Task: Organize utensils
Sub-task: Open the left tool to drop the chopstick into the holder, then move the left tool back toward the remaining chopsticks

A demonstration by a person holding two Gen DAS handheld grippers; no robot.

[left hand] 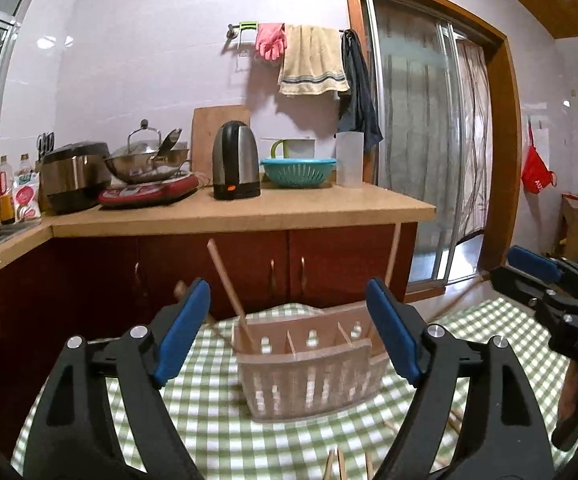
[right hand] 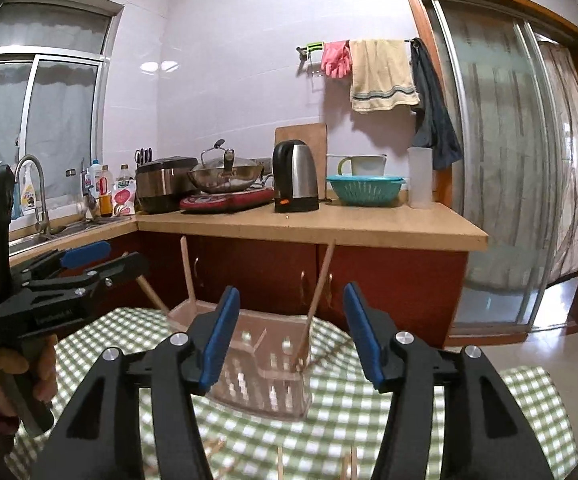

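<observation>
A translucent pink utensil basket (left hand: 309, 376) with dividers stands on a green checked tablecloth (left hand: 209, 420). It also shows in the right wrist view (right hand: 265, 372). Wooden chopsticks stand in it: one (left hand: 229, 284) leans left, another (left hand: 393, 252) rises at its right end. In the right wrist view a few chopsticks (right hand: 319, 300) lean out of it. Loose chopsticks (left hand: 341, 464) lie on the cloth at the near edge. My left gripper (left hand: 289, 332) is open and empty just before the basket. My right gripper (right hand: 289, 336) is open and empty above the basket's near side.
A wooden kitchen counter (left hand: 249, 210) with red cabinets stands behind the table, bearing a kettle (left hand: 235, 160), a wok, a rice cooker and a teal colander (left hand: 299, 170). A glass sliding door (left hand: 429, 160) is at the right. A sink (right hand: 37, 232) is at the left.
</observation>
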